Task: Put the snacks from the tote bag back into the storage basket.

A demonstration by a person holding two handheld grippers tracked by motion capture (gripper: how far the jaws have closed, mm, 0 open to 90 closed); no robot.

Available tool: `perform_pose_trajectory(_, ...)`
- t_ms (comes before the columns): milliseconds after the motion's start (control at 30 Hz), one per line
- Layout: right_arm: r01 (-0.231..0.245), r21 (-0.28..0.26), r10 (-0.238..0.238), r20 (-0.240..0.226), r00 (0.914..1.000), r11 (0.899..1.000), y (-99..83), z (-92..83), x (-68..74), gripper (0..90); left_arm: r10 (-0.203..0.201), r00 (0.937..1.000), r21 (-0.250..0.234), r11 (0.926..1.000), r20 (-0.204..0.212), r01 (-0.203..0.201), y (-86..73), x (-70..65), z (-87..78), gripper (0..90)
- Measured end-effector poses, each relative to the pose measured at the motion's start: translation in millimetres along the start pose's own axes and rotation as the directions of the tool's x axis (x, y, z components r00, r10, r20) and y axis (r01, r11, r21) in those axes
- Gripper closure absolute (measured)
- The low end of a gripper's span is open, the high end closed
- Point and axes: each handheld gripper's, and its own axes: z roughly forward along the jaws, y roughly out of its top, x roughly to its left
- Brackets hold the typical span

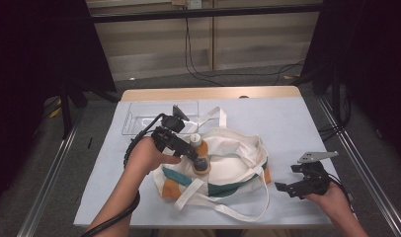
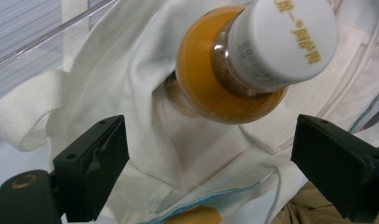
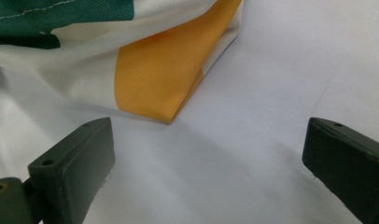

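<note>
Now bottle-into-bag step: left tongs (image 1: 194, 157) over bag (image 1: 238, 158) mouth, spread wide, pads clear of bottle (image 2: 253, 65), which sits white cap up inside bag, centre of surface (image 1: 307, 118). Second bottle (image 1: 201, 165) just near it. Next move likely: close on neck or withdraw upward. Right tongs (image 1: 290, 180) released, resting right of bag. Tray (image 1: 139, 118) far left; right side roomy.

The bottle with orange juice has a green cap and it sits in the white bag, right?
Not quite: the cap is white, not green, as the left gripper view shows. The bottle of orange juice does sit in the white bag.
</note>
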Motion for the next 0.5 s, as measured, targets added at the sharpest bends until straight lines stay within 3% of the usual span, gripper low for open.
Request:
perform_pose_trajectory(200,-0.001,0.0,0.001,-0.001,1.0,1.0,0.0,-0.3,0.3,2.2,0.012,0.9999,0.008,0.9999,-0.001,-0.012,4.6,-3.2,4.3,13.0)
perform_pose_trajectory(500,0.001,0.0,-0.001,-0.003,1.0,1.0,-0.1,0.0,0.0,2.2,-0.001,1.0,0.014,0.9999,0.002,0.001,11.1,-5.4,11.3,15.9)
